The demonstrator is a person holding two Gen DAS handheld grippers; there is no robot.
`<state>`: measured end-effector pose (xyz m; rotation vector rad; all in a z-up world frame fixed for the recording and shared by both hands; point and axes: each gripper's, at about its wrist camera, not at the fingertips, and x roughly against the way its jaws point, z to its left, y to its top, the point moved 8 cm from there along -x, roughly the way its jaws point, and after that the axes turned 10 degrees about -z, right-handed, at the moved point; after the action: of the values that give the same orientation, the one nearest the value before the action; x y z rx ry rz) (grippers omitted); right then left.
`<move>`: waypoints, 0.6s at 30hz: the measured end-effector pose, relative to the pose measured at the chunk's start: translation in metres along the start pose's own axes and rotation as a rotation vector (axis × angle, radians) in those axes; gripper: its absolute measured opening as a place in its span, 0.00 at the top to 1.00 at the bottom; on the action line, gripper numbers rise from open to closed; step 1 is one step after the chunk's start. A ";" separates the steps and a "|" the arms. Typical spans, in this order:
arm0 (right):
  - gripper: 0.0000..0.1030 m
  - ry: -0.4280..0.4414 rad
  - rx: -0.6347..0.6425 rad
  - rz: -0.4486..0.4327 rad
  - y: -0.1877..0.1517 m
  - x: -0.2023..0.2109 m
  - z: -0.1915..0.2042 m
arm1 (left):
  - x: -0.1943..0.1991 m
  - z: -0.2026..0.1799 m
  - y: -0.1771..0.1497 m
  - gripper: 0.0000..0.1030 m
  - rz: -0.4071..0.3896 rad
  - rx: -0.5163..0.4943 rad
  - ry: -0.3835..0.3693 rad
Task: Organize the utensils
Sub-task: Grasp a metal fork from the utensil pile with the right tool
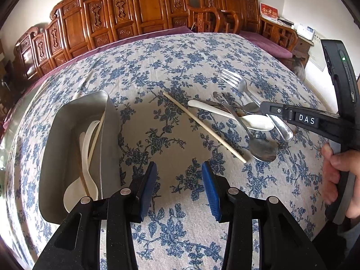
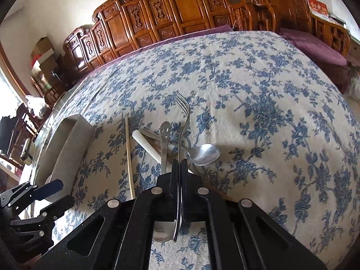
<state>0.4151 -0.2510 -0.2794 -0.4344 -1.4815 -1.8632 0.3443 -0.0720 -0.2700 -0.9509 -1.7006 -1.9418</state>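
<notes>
My right gripper (image 2: pixel 181 163) is shut on the handle of a steel fork (image 2: pixel 183 110), whose tines point away and stand raised above the pile. In the left wrist view the fork (image 1: pixel 234 77) sticks out past the right gripper (image 1: pixel 262 108). Under it lie a white spoon (image 1: pixel 225 112), two metal spoons (image 1: pixel 263 148) (image 2: pixel 205 154) and a loose chopstick (image 1: pixel 202 123). My left gripper (image 1: pixel 178 166) hangs open and empty over the cloth, just right of a metal tray (image 1: pixel 56 157) holding a white spoon (image 1: pixel 86 157) and a chopstick (image 1: pixel 96 135).
A blue-flowered cloth (image 2: pixel 270 112) covers the table. Carved wooden chairs (image 1: pixel 144 6) line the far edge. A person's hand (image 1: pixel 335 175) grips the right tool's handle at the right of the left wrist view. Boxes and furniture stand beyond the table's left side (image 2: pixel 42 51).
</notes>
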 end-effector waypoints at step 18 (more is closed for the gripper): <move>0.97 -0.003 0.040 0.006 0.004 0.005 -0.022 | -0.072 -0.047 0.016 0.62 0.098 0.067 0.000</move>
<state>0.4184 -0.2732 -0.2796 -0.4224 -1.5154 -1.8255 0.3942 -0.1311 -0.3106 -0.9901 -1.6751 -1.8113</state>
